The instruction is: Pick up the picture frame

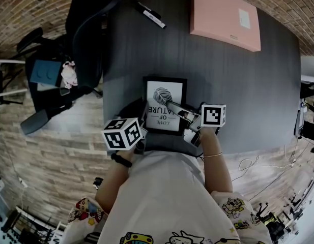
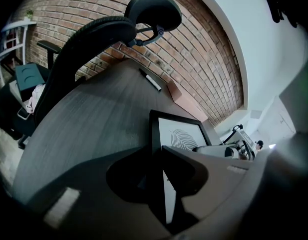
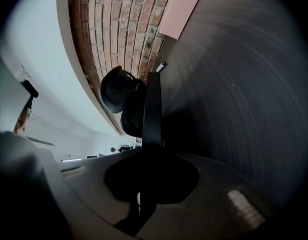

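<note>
Grasping looks done, and lifting is the step in hand. The frame (image 1: 164,98) lies at the near edge of the bench (image 1: 238,95), print up. The left tongs (image 1: 143,127) are clamped on its left rim. The right tongs (image 1: 173,109) are pinched almost together on its near right part (seen edge-on in the right gripper view). Whether the frame has cleared the bench I cannot tell. The next move calls for raising both hands evenly, so that nothing twists or slips.

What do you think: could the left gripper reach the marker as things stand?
Probably not yet: the left gripper is closed on the picture frame's edge, and the marker lies well beyond the frame across the table.
</note>
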`<state>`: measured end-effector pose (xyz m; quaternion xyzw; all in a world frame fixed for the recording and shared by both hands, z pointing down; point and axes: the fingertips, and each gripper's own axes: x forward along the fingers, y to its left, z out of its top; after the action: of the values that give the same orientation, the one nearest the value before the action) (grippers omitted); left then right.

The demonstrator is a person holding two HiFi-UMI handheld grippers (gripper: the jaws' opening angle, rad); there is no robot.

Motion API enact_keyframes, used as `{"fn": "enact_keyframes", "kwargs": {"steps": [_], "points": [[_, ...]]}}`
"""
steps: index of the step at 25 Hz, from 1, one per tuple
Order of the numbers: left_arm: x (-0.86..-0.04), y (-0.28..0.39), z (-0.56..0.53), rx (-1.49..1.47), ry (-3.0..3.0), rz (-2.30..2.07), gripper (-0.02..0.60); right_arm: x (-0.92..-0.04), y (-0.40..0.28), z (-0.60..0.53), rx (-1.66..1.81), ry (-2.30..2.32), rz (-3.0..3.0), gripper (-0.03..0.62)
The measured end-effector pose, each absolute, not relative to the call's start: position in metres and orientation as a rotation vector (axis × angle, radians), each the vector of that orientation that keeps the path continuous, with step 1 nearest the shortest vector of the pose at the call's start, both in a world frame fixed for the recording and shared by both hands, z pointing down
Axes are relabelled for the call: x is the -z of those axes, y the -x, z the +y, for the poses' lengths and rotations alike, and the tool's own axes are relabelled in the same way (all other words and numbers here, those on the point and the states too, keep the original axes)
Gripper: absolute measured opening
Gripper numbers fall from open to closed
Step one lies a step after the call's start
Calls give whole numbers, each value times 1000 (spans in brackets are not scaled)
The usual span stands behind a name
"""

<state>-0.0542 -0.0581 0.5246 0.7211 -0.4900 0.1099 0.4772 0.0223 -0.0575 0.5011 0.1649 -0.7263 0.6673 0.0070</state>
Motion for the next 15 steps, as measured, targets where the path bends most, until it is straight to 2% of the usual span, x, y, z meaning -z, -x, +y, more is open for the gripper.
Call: {"fn": "enact_keyframes", "kwargs": {"steps": [9,15], "points": [[-498,55,-63,-233,-1836,-1223,87,-476,-22,-59,-2054,-522,-2379,12],[-465,54,-68,-198,-1935,-1262,86,-448,-28,-65,-1798,-562,-2509,12]]}}
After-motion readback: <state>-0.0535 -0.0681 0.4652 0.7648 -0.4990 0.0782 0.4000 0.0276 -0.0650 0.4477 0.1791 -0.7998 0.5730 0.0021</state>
